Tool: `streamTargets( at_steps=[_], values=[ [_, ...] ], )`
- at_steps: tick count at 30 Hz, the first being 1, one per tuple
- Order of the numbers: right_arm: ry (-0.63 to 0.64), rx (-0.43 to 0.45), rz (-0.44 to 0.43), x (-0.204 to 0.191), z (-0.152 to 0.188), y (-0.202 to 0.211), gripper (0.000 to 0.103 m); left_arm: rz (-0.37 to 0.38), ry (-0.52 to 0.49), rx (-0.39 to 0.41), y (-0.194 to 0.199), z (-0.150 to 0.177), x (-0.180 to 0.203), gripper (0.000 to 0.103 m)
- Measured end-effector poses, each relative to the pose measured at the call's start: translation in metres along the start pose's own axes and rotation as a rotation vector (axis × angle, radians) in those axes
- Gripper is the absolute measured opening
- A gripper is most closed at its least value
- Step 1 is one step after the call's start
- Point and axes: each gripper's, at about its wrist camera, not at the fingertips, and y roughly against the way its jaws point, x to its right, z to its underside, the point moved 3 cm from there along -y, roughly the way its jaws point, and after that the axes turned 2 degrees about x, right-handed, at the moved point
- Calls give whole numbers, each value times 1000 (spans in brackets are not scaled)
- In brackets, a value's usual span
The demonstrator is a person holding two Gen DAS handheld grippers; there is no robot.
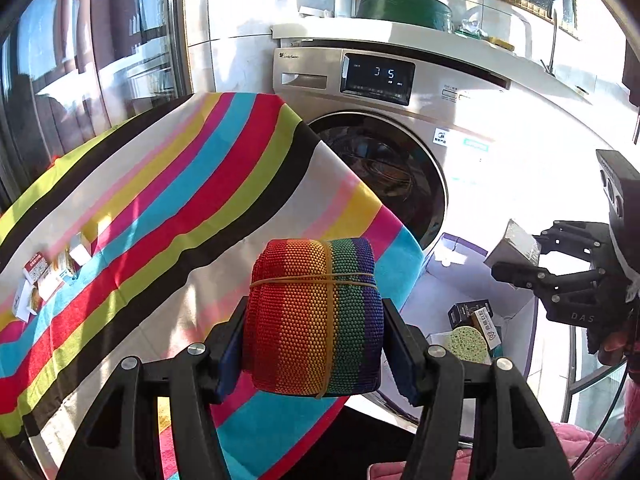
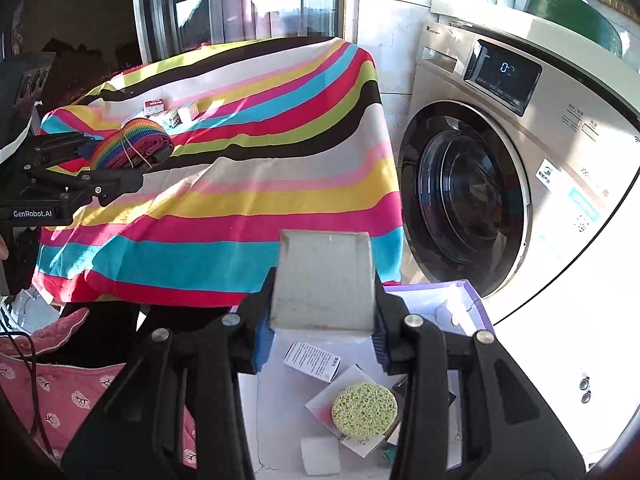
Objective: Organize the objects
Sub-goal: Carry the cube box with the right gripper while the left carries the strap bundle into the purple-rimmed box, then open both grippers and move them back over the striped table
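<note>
My left gripper (image 1: 314,344) is shut on a rainbow beaded roll (image 1: 314,320) bound with rubber bands, held above the striped cloth's edge; it also shows in the right wrist view (image 2: 128,144). My right gripper (image 2: 320,320) is shut on a grey box (image 2: 324,280), held above a white and purple carton (image 2: 464,300) on the floor. That carton (image 1: 460,280) holds a green sponge (image 2: 364,404), a leaflet (image 2: 312,360) and small boxes (image 1: 472,314). The right gripper (image 1: 520,264) shows in the left wrist view with the grey box (image 1: 516,244).
A table under a rainbow-striped cloth (image 2: 260,160) carries several small boxes (image 2: 172,114) at its far side. A washing machine (image 2: 500,184) stands right of the table. A pink quilted fabric (image 2: 60,384) lies low on the left.
</note>
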Motion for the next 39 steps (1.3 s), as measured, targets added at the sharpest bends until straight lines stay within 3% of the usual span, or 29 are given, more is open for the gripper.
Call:
streamTargets(
  at_steps=[5, 14, 18, 20, 21, 22, 26, 31, 36, 39],
  values=[
    [-45, -15, 36, 30, 25, 24, 44, 103, -16, -21, -9, -10, 42, 61],
    [-133, -82, 88, 74, 65, 31, 44, 190, -225, -102, -46, -3, 125, 62],
    [-154, -91, 79, 76, 68, 21, 45, 273, -210, -165, -67, 9, 143, 64],
    [-185, -84, 105, 79, 68, 16, 57, 322, -190, -192, -70, 15, 146, 75],
    [-202, -77, 112, 81, 68, 16, 71, 329, -185, -188, -68, 18, 145, 76],
    [-216, -61, 114, 82, 66, 16, 77, 327, -187, -181, -67, 21, 142, 77],
    [-213, -18, 104, 74, 52, 12, 77, 239, -185, -151, -58, 30, 113, 79],
    [-114, -53, 31, 23, 31, -21, 79, 73, -86, -103, -48, 46, 33, 83],
    [77, -105, -118, -67, 1, -72, 79, -189, 86, -104, -39, 77, -83, 83],
    [196, -83, -189, -127, -27, -101, 79, -353, 203, -82, -25, 96, -156, 83]
  ],
)
